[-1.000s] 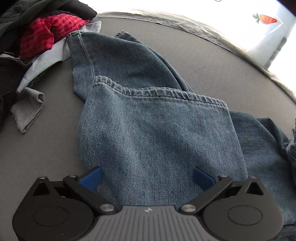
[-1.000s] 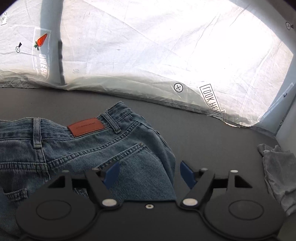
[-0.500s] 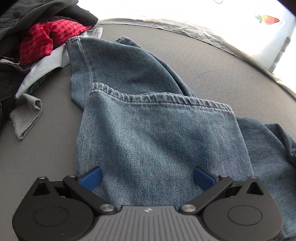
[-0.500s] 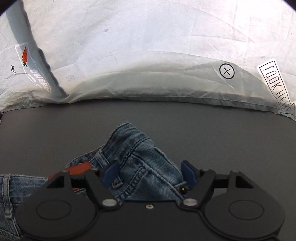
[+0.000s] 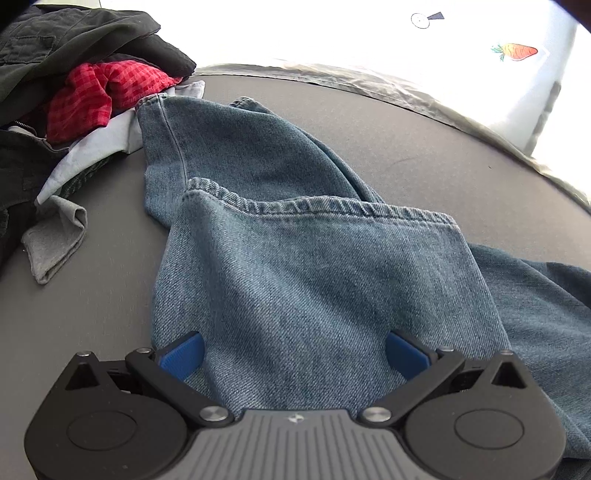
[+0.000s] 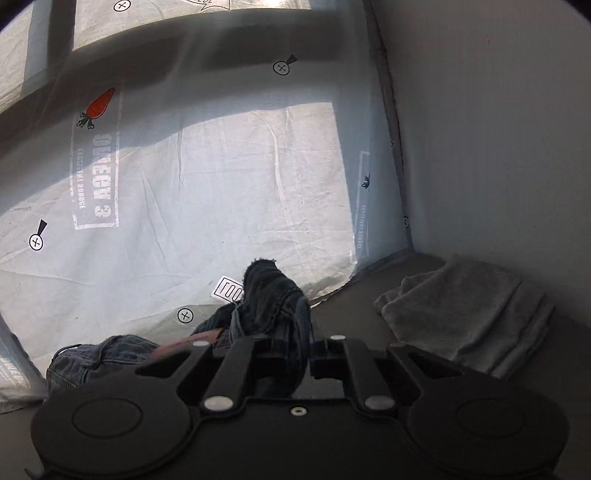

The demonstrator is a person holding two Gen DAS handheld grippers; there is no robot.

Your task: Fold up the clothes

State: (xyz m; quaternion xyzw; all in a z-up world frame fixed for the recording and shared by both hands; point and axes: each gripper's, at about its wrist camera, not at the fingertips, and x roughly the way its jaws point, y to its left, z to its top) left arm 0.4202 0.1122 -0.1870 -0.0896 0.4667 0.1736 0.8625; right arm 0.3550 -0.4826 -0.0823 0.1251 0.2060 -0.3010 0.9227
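right wrist view is showing the right tongs (image 6: pixel 284 354) clamping the jeans (image 6: pixel 273 295) waistband, lifting it; left tongs (image 5: pixel 293 350) are hovering apart over a leg. next: carrying the waistband across.

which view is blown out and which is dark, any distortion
Left wrist view: the white backdrop sheet is overexposed to glare, while the blue denim jeans stay evenly lit and sharp; the grey table edge bows from fisheye. Right wrist view: dimmer, with broad shadow bands across the sheet, and the pinched denim in the right gripper reads nearly black against the light.
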